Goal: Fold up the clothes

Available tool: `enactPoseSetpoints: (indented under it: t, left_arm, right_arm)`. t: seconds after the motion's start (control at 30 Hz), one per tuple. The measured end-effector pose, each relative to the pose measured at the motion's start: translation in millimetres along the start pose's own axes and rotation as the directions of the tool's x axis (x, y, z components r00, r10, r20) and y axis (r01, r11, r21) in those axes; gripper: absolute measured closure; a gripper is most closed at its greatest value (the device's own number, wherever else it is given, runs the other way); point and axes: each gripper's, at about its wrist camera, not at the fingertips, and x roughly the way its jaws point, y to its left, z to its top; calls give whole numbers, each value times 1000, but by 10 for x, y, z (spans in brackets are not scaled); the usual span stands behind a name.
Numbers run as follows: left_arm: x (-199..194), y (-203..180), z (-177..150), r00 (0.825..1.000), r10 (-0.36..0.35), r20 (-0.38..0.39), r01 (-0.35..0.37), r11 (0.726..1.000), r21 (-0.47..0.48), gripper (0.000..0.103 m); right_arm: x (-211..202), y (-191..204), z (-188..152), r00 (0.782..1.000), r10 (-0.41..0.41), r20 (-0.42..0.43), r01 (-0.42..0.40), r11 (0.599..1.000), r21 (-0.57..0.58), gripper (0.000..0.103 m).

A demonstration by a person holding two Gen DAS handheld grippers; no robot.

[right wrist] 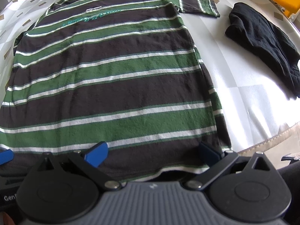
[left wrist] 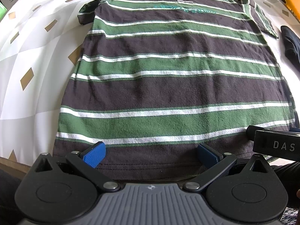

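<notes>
Striped T-shirt point(left wrist: 168, 86) flat on patterned table point(left wrist: 37, 43)

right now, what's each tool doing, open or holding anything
Left tool: open, holding nothing, over the hem of the striped t-shirt.
Right tool: open, holding nothing, over the same hem.

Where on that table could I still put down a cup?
Bare cloth lies between the striped shirt and the black garment, and left of the shirt. The middle is all shirt; both hand-held grippers crowd its near hem.
</notes>
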Motion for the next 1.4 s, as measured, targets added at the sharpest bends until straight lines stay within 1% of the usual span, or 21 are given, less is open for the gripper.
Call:
enactPoseSetpoints:
  t: [0.4,0.77,1.13,1.4]
  left_arm:
    - [12,-22,32,1000,6,-12,-6,1000,-7,0]
    - [57,-34,136,998,12,-58,-13,1000,-26,0]
    - [49,-45,116,999,16,-39,-18,999,-30,0]
    - [41,-42,79,999,16,-35,-17,999,-30,0]
  right_arm:
    - [-8,18,-11,1000,1,12,-2,1000,9,0]
    - [22,-14,3,1000,-2,-10,2,1000,26,0]
    - [24,-15,-43,1000,-2,25,1,999,39,0]
    - [39,-27,-19,1000,-3,25,2,999,37,0]
